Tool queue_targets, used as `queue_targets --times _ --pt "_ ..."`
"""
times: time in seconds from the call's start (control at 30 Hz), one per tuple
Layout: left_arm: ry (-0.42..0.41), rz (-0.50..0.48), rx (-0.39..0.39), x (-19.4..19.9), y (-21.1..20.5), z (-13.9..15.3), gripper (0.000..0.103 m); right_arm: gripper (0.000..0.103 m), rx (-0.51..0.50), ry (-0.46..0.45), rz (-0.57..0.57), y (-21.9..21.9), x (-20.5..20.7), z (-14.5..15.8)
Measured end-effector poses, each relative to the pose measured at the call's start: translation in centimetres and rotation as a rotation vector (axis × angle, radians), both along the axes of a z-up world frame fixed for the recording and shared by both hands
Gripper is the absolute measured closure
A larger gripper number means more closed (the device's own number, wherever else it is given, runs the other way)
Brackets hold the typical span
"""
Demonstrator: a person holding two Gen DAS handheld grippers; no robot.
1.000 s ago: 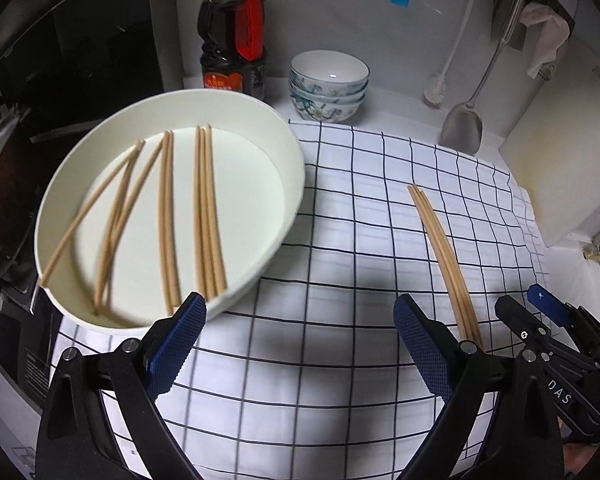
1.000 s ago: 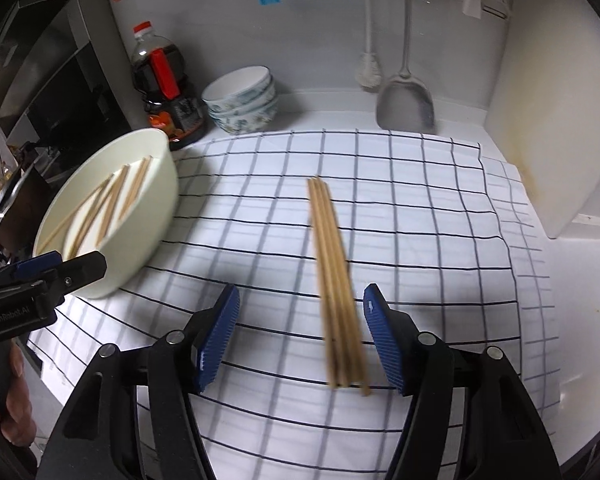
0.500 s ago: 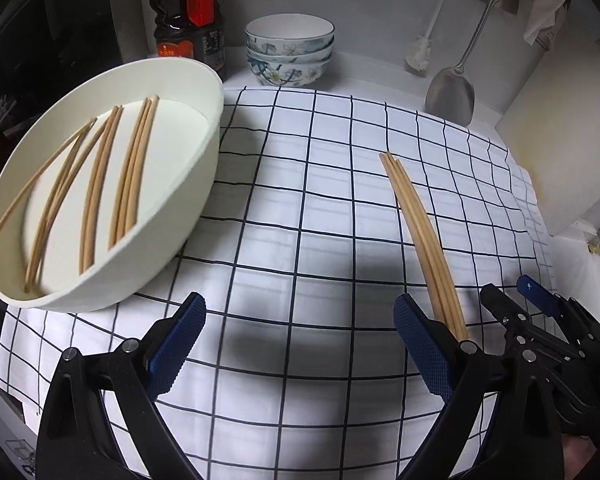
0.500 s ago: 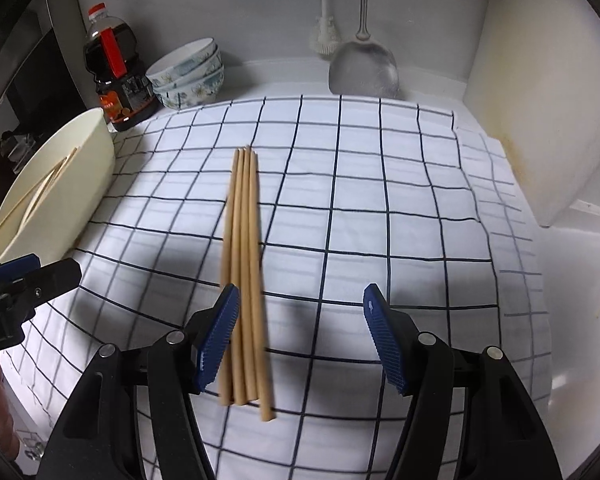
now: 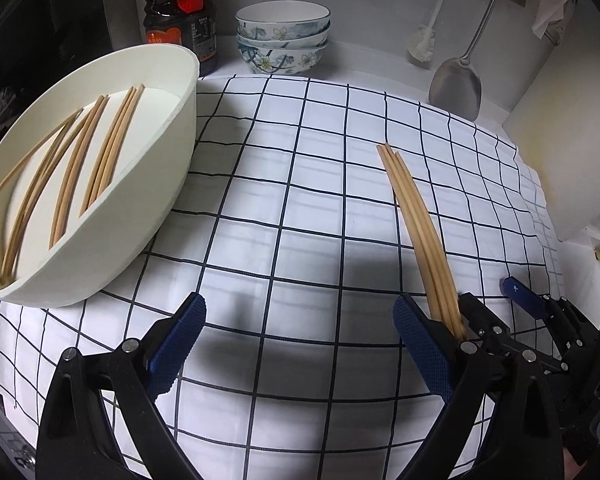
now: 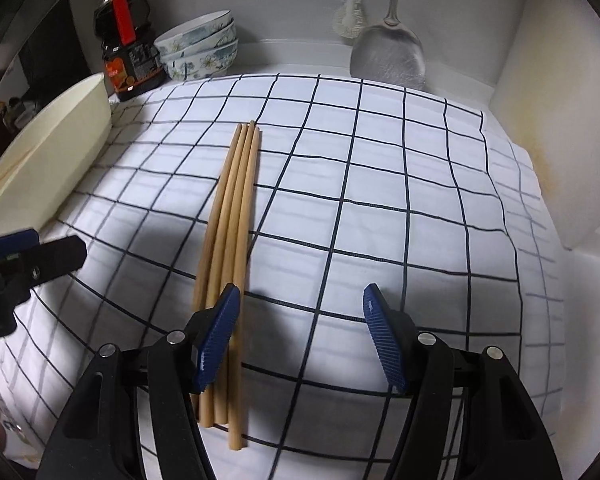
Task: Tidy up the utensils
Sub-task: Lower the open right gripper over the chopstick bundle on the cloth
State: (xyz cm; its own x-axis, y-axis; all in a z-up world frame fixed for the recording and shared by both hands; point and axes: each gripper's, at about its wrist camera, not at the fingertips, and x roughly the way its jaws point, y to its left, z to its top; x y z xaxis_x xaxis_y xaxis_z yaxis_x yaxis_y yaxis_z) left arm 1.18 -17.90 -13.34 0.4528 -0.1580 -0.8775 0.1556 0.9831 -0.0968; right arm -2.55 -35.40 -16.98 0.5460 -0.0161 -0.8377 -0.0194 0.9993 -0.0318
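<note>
1. My left hand-held gripper [image 5: 296, 344] hangs over the checked cloth [image 5: 300, 208] near the front edge of the bench, its blue pads wide apart with only cloth between them.
2. My right hand-held gripper [image 6: 300, 336] is just beside it on the right, its pads also apart and clamped on nothing.
3. A bundle of four wooden chopsticks [image 6: 230, 224] lies flat on the cloth, running from the middle of the bench toward the front edge.
4. In the right wrist view the near ends of that bundle pass under my right gripper's left finger [image 6: 216, 340], so they sit off to its left side, not in the gap.
5. In the left wrist view the same bundle [image 5: 416, 224] runs down behind my left gripper's right finger [image 5: 420, 348], outside its opening.
6. A white oval tub [image 5: 148, 208] stands at the left edge of the bench, partly on the cloth.
7. More chopsticks [image 5: 68, 172] lie loose inside the tub, in several pairs and singles, roughly lengthwise.
8. At the back left corner stand a dark sauce bottle [image 5: 178, 12] and a stack of flowered bowls [image 5: 282, 36], side by side.
9. A metal spatula [image 6: 388, 54] and a dish brush [image 6: 350, 20] hang against the back wall.
</note>
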Motion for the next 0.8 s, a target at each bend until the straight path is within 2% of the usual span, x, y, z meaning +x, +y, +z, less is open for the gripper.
queue_targets --times 0.3,0.73,0.77,0.8 --pt "0.005 -0.006 0.008 0.1 -0.69 -0.62 0.01 0.042 -0.03 -0.012 0.045 0.37 -0.72 -0.02" --pt "-0.008 -0.006 0.016 0.56 -0.8 -0.49 0.01 0.042 -0.018 -0.006 0.058 0.97 -0.59 -0.7" --pt "-0.007 -0.005 0.016 0.61 -0.81 -0.57 0.01 0.042 -0.016 -0.008 0.055 0.96 -0.52 -0.77" --pt "-0.006 -0.004 0.018 0.68 -0.85 -0.65 0.01 0.049 -0.012 -0.012 0.056 0.9 -0.49 -0.79"
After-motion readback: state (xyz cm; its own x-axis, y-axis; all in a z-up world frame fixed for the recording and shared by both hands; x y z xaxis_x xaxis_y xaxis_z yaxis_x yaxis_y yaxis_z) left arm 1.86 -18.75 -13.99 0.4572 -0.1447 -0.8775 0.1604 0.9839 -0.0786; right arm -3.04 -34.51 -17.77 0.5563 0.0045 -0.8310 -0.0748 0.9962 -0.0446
